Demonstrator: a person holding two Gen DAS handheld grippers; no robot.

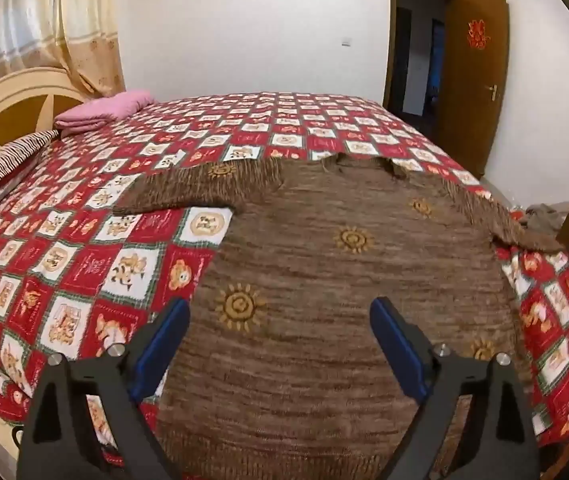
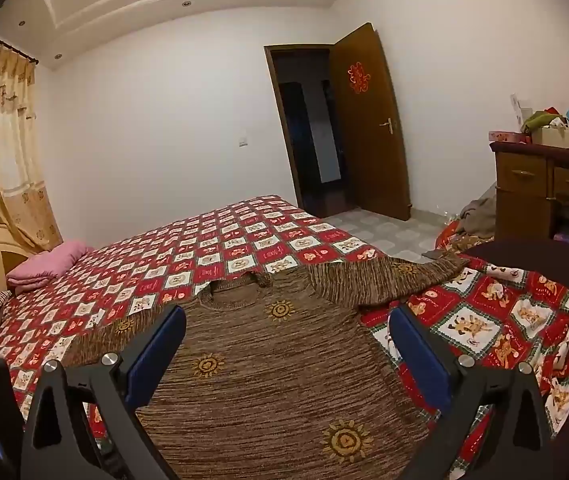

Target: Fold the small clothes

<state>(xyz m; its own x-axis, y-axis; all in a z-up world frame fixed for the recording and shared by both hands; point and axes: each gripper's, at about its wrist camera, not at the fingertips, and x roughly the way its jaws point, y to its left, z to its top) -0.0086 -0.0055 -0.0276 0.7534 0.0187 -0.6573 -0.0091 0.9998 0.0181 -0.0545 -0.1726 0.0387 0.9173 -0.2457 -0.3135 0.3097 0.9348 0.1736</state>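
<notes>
Both of your tongs stand released and empty: the left tongs (image 1: 280, 344) hover over the lower body of the brown knitted sweater with yellow sun motifs (image 1: 324, 280), the right tongs (image 2: 288, 352) over its body and right edge. The sweater lies flat, front up, on the bed's red-and-white checked quilt (image 1: 84, 248), neckline away from you, both sleeves spread outward; the right sleeve (image 2: 424, 272) reaches the bed's edge. My judgement: the first fold has not begun. Pinch each sleeve near its cuff, catching knit only and not the quilt, and lay it across the body squarely. Beyond, a folded pink cloth (image 1: 104, 110) rests near the headboard.
</notes>
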